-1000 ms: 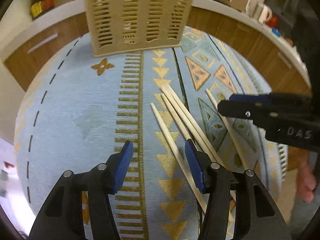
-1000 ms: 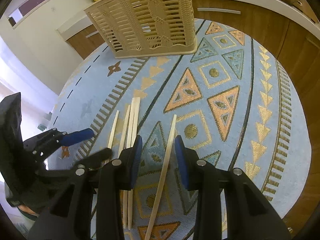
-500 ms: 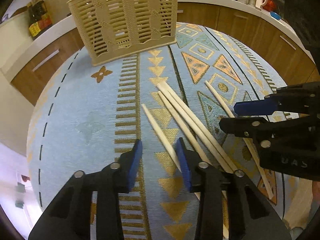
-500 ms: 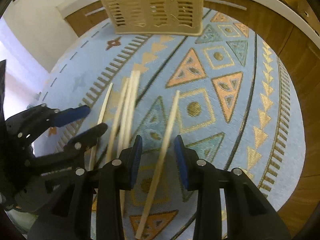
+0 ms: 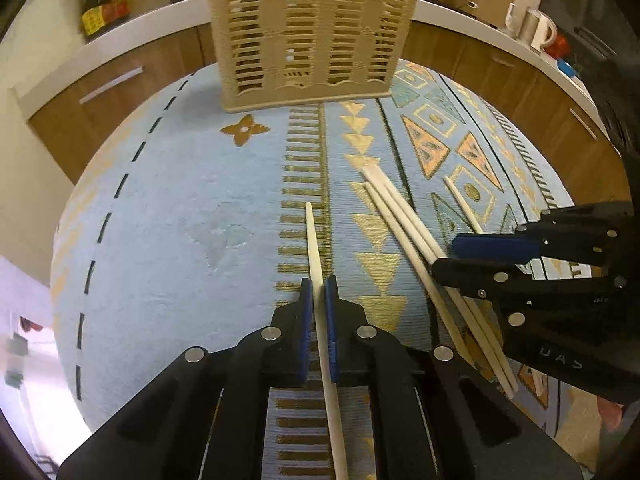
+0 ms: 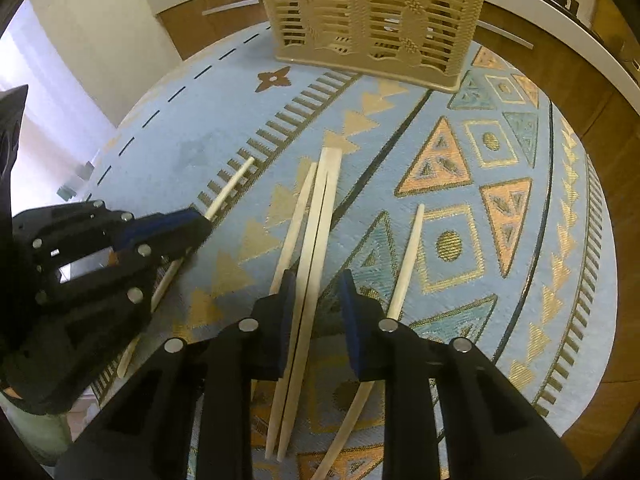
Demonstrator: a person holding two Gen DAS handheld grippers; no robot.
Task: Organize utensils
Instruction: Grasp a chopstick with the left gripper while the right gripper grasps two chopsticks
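The beige slatted basket [image 5: 312, 36] stands upright at the far side of the round desk [image 5: 180, 200], and nothing shows through its slats, so as far as can be seen no chopstick has gone in yet. All five chopsticks lie nearer than the basket on the patterned cloth. The left tool [image 5: 316, 292] has just been closing and is now clenched on the single chopstick [image 5: 314, 248] that lies nearest the basket's left side, its blue pads pressing the stick from both sides. The right tool [image 6: 316, 292] has also just been closing; the pair of chopsticks [image 6: 320, 216] runs between its jaws, close against the left pad, with a clear gap to the right pad, so it does not yet grip. A third stick [image 6: 296, 204] lies just left of that pair, and another chopstick [image 6: 408, 256] lies to the pair's right, outside the jaws. By my reading the work is barely begun: one stick is gripped, none is stowed, and every one must still be carried to the basket.
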